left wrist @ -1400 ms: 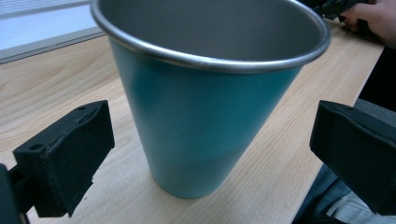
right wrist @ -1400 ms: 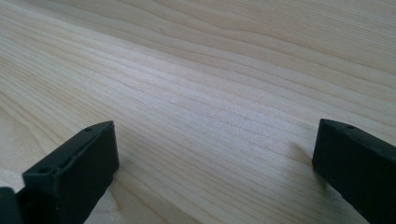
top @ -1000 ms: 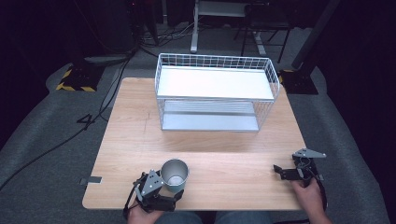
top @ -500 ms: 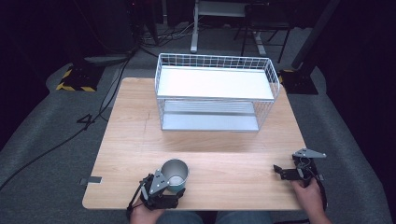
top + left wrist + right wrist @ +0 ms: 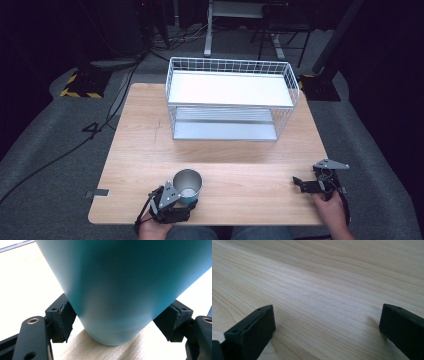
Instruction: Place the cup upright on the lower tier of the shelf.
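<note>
A teal cup (image 5: 187, 184) with a metal inside stands upright near the front edge of the wooden table (image 5: 145, 145), left of centre. My left gripper (image 5: 184, 201) is shut on the cup low on its wall. In the left gripper view the teal cup (image 5: 120, 290) sits between the two jaws, both black pads (image 5: 63, 317) press its sides, and its base rests on the wood. My right gripper (image 5: 300, 184) lies on the table at the front right, held by a hand. In the right gripper view that gripper (image 5: 327, 322) is open, with bare wood between its jaws.
A white wire rack (image 5: 230, 90) with two shelves stands at the back middle of the table. Bare wood lies between the rack and both grippers. Dark floor, cables and stand legs surround the table.
My left gripper has shifted slightly right and closer around the cup. The right gripper has not moved.
</note>
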